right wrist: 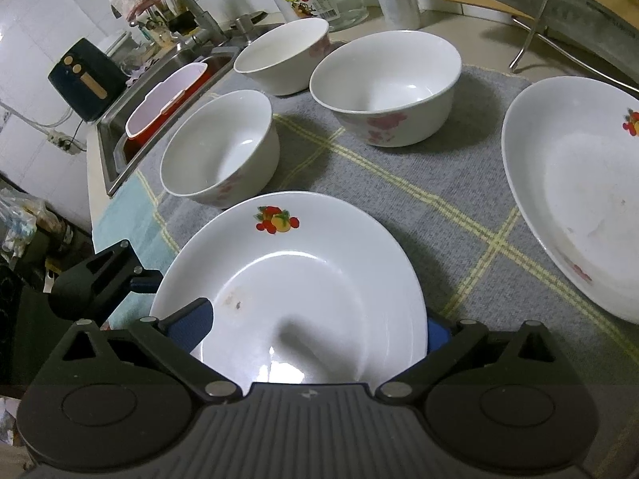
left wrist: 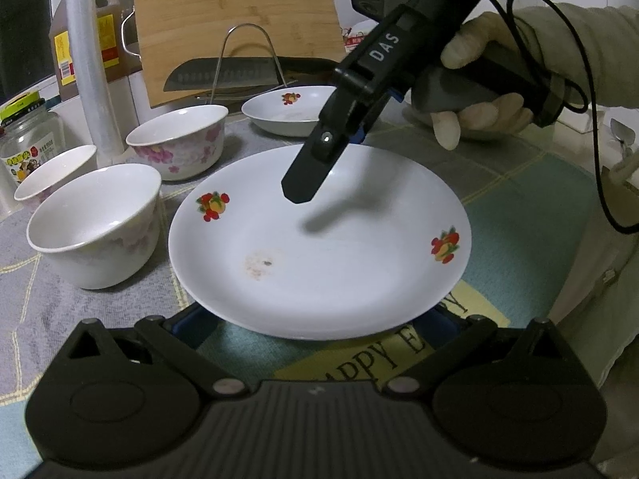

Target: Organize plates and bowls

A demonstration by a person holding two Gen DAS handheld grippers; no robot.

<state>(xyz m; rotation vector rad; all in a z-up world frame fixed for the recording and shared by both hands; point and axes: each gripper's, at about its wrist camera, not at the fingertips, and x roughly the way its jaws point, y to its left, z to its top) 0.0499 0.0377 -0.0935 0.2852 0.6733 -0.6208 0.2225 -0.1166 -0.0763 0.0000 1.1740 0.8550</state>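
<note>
A white plate (left wrist: 319, 247) with fruit decals and a small stain fills the middle of the grey mat. Its near rim covers the tips of my left gripper (left wrist: 319, 319), whose jaws stand wide open. My right gripper (left wrist: 323, 163) reaches in from the upper right and is open, one finger (left wrist: 303, 175) above the plate's far side and a blue pad (left wrist: 359, 131) behind the far rim. In the right wrist view the plate (right wrist: 303, 279) passes between the right gripper (right wrist: 315, 331) fingers. A second plate (right wrist: 579, 191) lies right. Three bowls (right wrist: 219, 143) (right wrist: 383, 84) (right wrist: 283, 52) stand behind.
A cutting board (left wrist: 235, 20), a knife (left wrist: 223, 76) on a wire rack, an oil bottle (left wrist: 100, 40), a plastic wrap roll (left wrist: 86, 64) and a glass jar (left wrist: 28, 139) line the back. A sink (right wrist: 159, 92) lies left of the mat. A gloved hand (left wrist: 479, 92) holds the right gripper.
</note>
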